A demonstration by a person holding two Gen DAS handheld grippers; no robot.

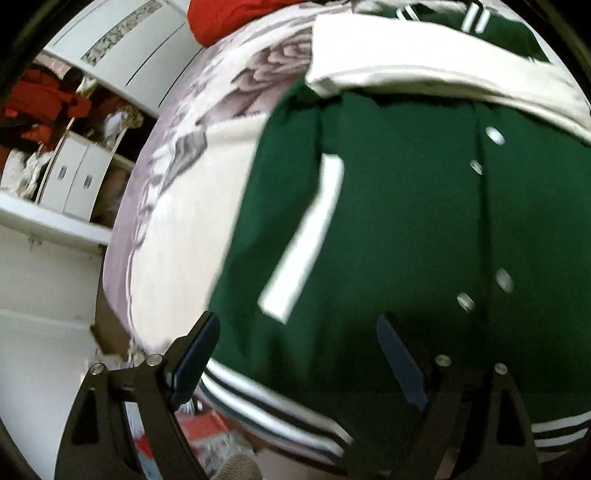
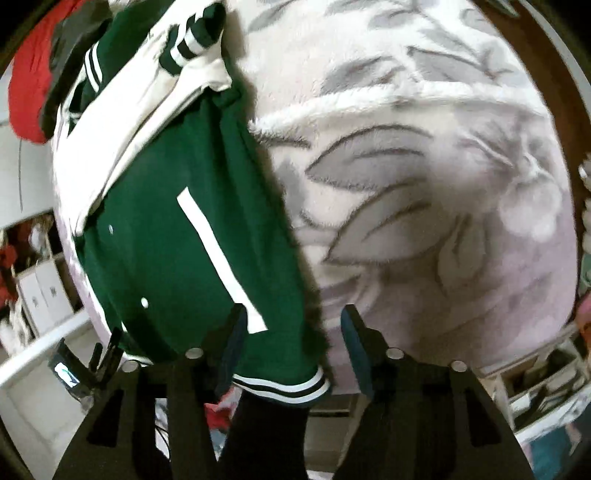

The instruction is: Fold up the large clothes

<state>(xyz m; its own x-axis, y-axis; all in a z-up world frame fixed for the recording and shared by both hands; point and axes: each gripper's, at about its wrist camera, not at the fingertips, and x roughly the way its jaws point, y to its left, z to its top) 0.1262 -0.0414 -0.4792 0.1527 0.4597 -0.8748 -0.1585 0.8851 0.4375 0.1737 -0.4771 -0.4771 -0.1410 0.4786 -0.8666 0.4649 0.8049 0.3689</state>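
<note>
A dark green varsity jacket [image 1: 388,221] [image 2: 177,258] lies front up on the bed, with white pocket strips and silver snaps [image 1: 476,166]. A white sleeve [image 1: 424,62] [image 2: 147,107] is folded across its upper part. My left gripper [image 1: 297,321] hovers open above the lower body of the jacket, near the striped hem [image 1: 266,410]; nothing is between its fingers. My right gripper [image 2: 294,314] is open over the jacket's right edge. The striped hem corner [image 2: 288,386] lies below the gap, and the pads do not press on it.
A fluffy pale blanket [image 1: 184,240] [image 2: 424,184] with grey leaf patterns covers the bed. A red garment [image 1: 236,18] [image 2: 26,81] is heaped beyond the jacket's collar. White shelving and small cabinets [image 1: 74,181] stand past the bed's left edge. Clutter lies on the floor below.
</note>
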